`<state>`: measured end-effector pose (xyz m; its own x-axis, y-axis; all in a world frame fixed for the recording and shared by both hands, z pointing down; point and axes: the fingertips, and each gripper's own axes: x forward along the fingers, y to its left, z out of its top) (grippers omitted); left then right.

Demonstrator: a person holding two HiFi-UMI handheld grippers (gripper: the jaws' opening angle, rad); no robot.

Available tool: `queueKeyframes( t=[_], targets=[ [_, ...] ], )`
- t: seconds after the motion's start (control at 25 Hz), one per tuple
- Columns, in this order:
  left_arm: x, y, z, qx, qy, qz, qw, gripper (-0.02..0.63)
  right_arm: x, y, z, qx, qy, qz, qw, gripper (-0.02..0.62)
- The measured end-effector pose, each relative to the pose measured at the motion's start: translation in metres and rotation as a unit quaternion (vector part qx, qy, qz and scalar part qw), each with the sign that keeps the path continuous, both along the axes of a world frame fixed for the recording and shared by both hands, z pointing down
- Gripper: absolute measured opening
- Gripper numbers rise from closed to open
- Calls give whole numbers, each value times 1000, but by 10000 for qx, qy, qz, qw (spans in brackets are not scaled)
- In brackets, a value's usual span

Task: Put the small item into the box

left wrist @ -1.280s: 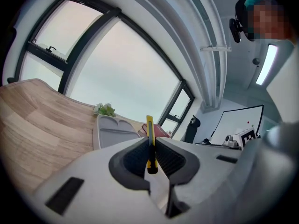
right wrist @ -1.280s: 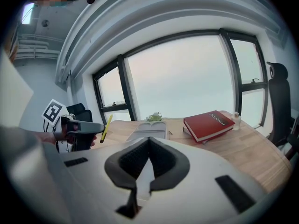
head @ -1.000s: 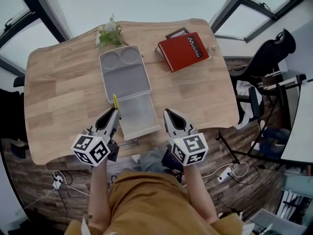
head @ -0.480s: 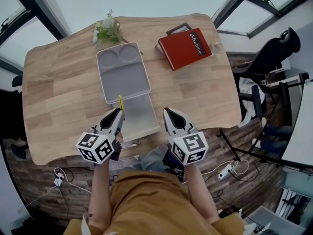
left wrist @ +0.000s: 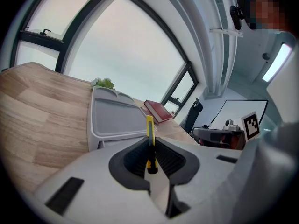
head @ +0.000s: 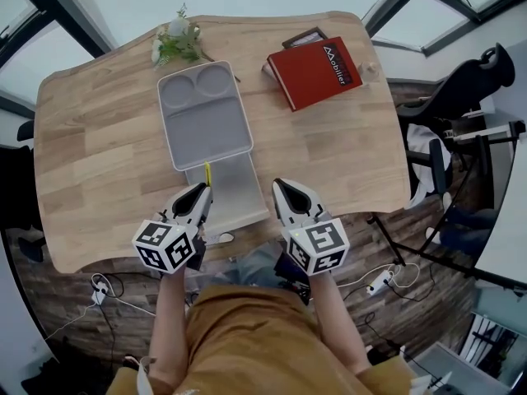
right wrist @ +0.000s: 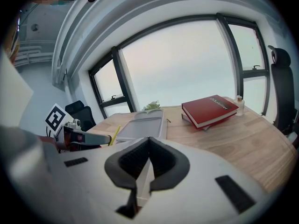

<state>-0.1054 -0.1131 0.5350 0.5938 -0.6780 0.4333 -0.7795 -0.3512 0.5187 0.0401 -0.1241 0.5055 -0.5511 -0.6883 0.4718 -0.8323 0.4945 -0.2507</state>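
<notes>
A grey open box [head: 239,196] lies at the table's near edge, its compartmented lid [head: 202,126] folded back beyond it. My left gripper [head: 200,192] is shut on a small yellow utility knife [head: 207,174], whose tip pokes out over the box's left part. In the left gripper view the yellow utility knife [left wrist: 149,141] stands upright between the pads, with the grey lid [left wrist: 117,118] ahead. My right gripper [head: 282,191] hovers at the box's right edge, shut with nothing in it. The right gripper view shows its pads [right wrist: 140,160] pressed together.
A red book [head: 314,72] lies on another book at the far right of the wooden table [head: 99,155]. A small plant [head: 177,44] stands at the far edge behind the lid. A black office chair [head: 461,89] and floor cables [head: 107,290] sit off the table.
My left gripper has carried the yellow knife slightly right, from beside the box's left edge to over the box. The right gripper has barely moved.
</notes>
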Motion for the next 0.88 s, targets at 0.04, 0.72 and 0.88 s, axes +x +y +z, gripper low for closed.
queueKeyframes(
  t=[0.04, 0.72, 0.88],
  targets=[
    [1, 1, 3, -29, -50, 36, 10000, 41, 1, 0, 2, -18, -2, 5, 10000, 5],
    [22, -3, 44, -615, -833, 734, 9919, 41, 13, -9, 33, -390, 22, 53, 9992, 5],
    [27, 0, 52, -761, -958, 899, 9884, 41, 16, -12, 40, -480, 24, 76, 9988, 5]
  ],
)
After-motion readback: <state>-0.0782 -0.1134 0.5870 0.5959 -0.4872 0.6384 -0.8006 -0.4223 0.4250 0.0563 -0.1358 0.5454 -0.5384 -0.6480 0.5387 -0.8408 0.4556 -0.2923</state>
